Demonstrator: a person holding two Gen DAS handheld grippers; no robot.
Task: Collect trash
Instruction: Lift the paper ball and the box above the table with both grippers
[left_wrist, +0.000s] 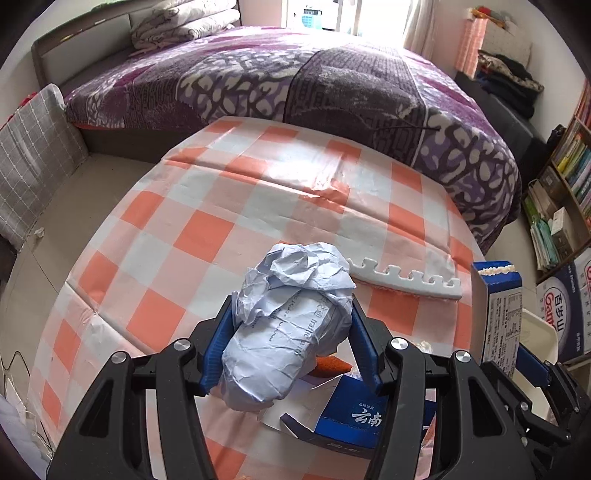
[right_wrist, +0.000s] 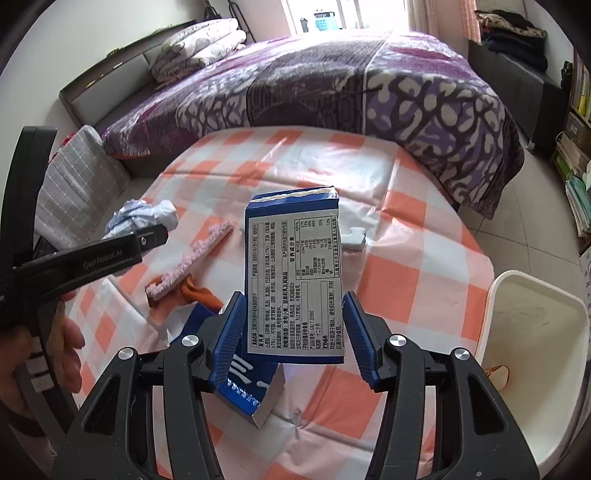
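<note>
The left tool (left_wrist: 291, 332) is gripping a crumpled paper ball (left_wrist: 291, 314) above the table (left_wrist: 207, 206), and the right tool (right_wrist: 293, 332) is pinching a blue carton (right_wrist: 293, 280); neither is binned yet. Beneath both, a flattened blue box (right_wrist: 243, 391), an orange scrap (right_wrist: 197, 291) and a pink foam strip (right_wrist: 192, 258) are still waiting. The white bin (right_wrist: 532, 332) is sitting right of the right tool beyond the table edge, the way looking open.

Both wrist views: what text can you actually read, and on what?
"云南": blue carton lying on the table.
"营养成分表": label of the blue box in the right gripper; finer print too small.
"GenRoboLAI", roughly: left gripper's arm.
"百岁山": cardboard case.
Crumpled paper's print: unreadable.
</note>
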